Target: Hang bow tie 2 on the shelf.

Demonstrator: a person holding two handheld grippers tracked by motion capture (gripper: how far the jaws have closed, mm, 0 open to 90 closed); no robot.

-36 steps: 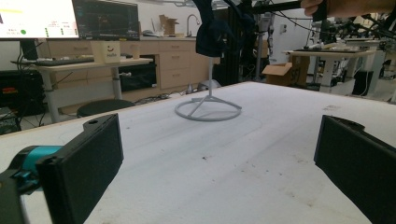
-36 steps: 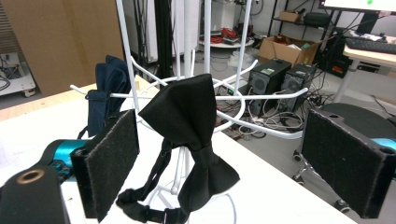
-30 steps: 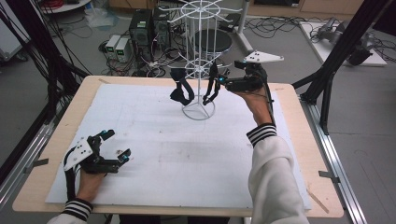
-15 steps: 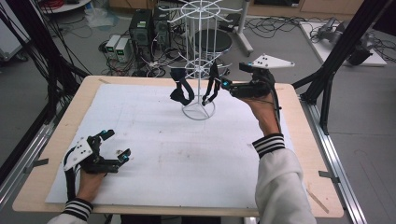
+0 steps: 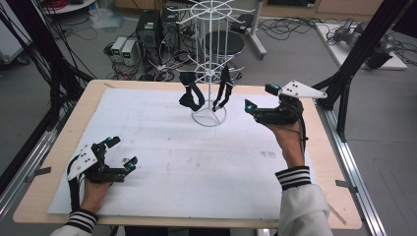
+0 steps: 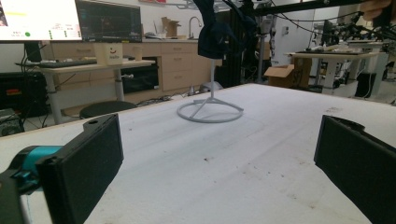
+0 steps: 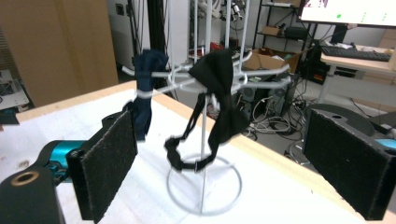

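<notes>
Risk: the wire rack looks light, so tugging the black bow tie off its hook with the right gripper, jaws apart beside it, could tip it. Left gripper rests open on the white mat; cluttered lab around.
</notes>
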